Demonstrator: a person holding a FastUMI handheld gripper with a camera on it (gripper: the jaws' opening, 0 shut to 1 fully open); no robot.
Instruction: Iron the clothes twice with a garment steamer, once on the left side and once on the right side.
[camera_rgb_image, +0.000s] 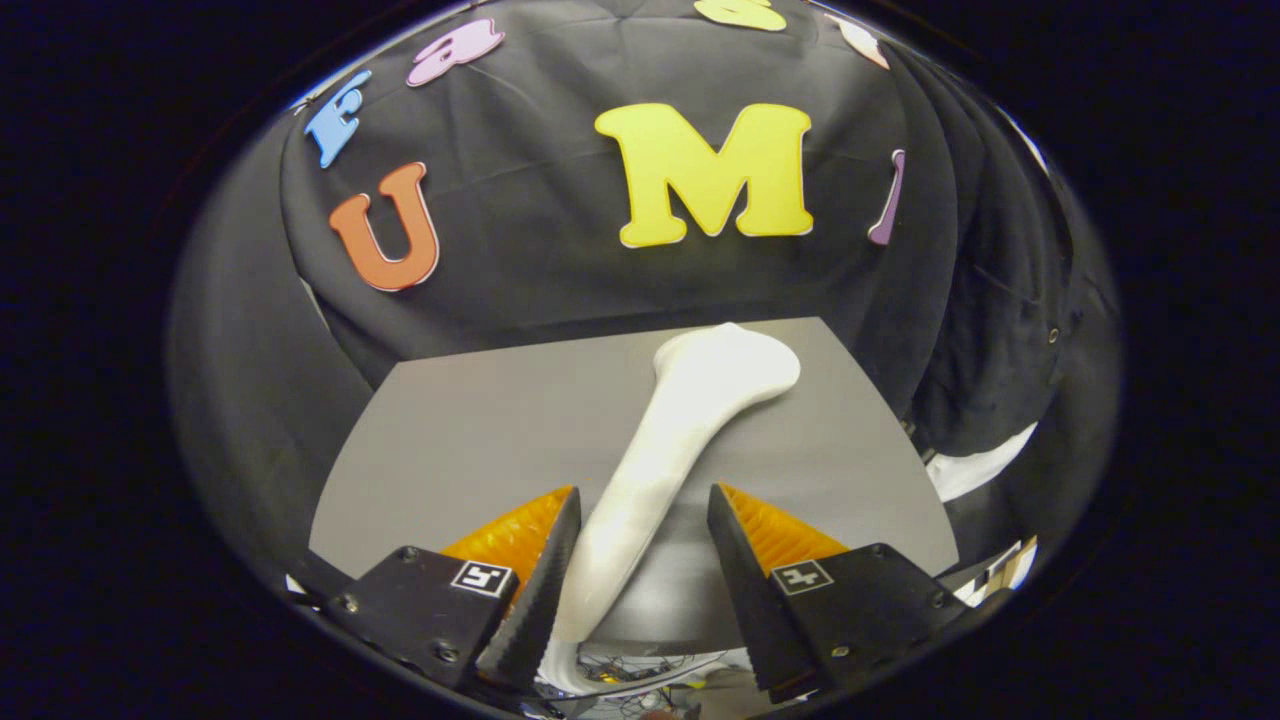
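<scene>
A white garment steamer (700, 390) lies on the grey table (460, 440), its wide head pointing away toward the black cloth wall and its long handle running back toward me. My gripper (645, 495) is open, with the handle lying between the two fingers. The left finger sits right against the handle, while a gap separates the right finger from it. A dark garment with small buttons (1010, 330) hangs beyond the table's right edge.
The black cloth wall rises just behind the table's far edge. A white patch (985, 465) shows under the dark garment at the right. Cables (640, 670) lie below the table's near edge.
</scene>
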